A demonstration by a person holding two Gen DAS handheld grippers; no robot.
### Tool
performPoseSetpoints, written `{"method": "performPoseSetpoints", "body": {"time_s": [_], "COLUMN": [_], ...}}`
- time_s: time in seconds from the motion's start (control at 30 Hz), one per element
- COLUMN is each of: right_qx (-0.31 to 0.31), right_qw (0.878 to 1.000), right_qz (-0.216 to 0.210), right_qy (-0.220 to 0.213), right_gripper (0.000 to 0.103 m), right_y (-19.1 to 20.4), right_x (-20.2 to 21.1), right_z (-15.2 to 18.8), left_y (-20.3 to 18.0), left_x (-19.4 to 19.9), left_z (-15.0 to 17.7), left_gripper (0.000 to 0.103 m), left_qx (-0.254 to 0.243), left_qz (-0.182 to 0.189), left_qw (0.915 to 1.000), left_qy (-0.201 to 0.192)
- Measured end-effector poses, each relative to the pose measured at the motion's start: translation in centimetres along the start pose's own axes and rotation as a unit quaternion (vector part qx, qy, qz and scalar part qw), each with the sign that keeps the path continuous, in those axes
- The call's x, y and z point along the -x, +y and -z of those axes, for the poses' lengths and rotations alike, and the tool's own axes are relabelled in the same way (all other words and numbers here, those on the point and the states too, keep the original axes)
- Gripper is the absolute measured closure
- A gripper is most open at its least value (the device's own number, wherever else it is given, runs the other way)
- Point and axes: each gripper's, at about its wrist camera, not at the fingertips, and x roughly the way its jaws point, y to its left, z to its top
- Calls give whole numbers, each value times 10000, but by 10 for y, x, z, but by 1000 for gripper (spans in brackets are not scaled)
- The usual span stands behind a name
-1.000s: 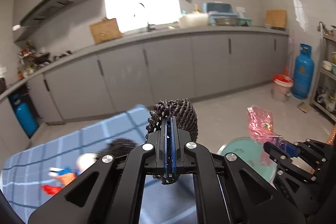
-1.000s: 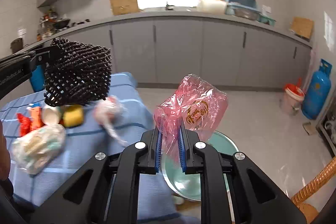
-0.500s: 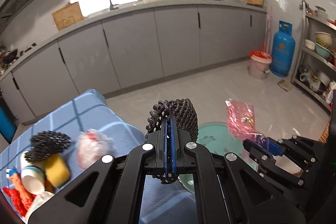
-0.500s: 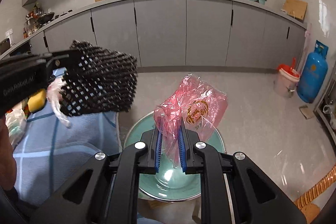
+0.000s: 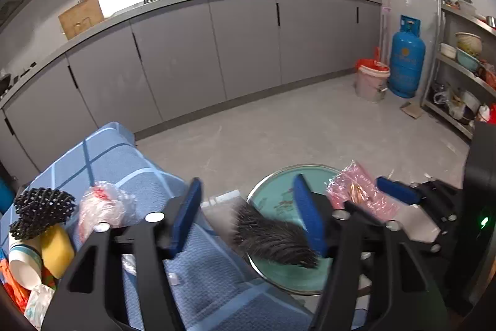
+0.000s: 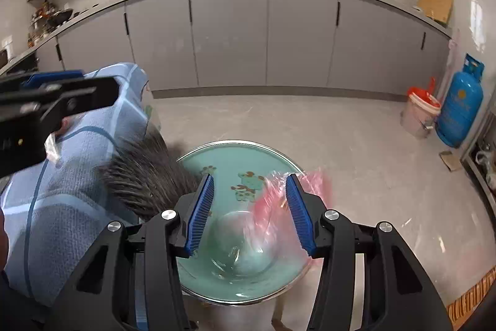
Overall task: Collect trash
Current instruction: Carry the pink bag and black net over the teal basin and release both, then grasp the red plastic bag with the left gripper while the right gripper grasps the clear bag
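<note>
The black foam net [image 5: 272,241] is a blur dropping toward the green basin [image 6: 235,290] on the floor. The pink plastic bag [image 6: 279,207] is dropping there too, right at the basin's near side. Both look very light and soft. They squash easily and would not break. A small pinch anywhere on them should be enough.

The left gripper [image 5: 248,222] has its jaws opening wide, and the net is below them, not pressed by the pads. The right gripper [image 6: 251,210] has its jaws opening too; the pink bag is beside the right pad, slipping loose.

More trash waits on the blue checked cloth [image 5: 201,269]: another black net [image 5: 40,213], a crumpled clear bag [image 5: 102,207], a paper cup [image 5: 24,256] and a yellow cup [image 5: 59,247]. They sit close together, so picking one may bump the others.

The cloth's edge is just beside the basin. The grey floor [image 5: 294,132] past it is wide and open.
</note>
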Motion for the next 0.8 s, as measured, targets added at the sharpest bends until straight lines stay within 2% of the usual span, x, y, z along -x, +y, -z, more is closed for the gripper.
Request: {"method": "performPoseSetpoints", "body": {"time_s": [0.07,0.13,0.23,0.33,0.53,0.8], "right_qx": [-102,-173,-226,-294,-382,-2], "right_qw": [9999,9998,9996,9995,9985,9954], "right_qz": [47,98,94,25,-358,-939], "right_qy": [-40,-102,-104,-93,-133,-194], "right_gripper": [40,35,35,32,27,26], "right_y": [-6,-10,-11,-7,23,89], "right_x": [4,11,19,25,37,52], "right_z": [0,0,-1,-2,-9,-23], "left_y": [4,8,15,26,60,117], "left_x": [3,6,15,25,55,105], "left_z": [0,-1,-3,-2,2,19], "left_gripper": [32,27,17,16,13,12], "left_qx": [59,82,71,60,273,541], "left_qz": [5,-67,-277,-511,-956,-1565], "left_qw": [10000,9999,9995,9986,9949,9859], "left_qy": [-12,-16,-126,-126,-152,-236]}}
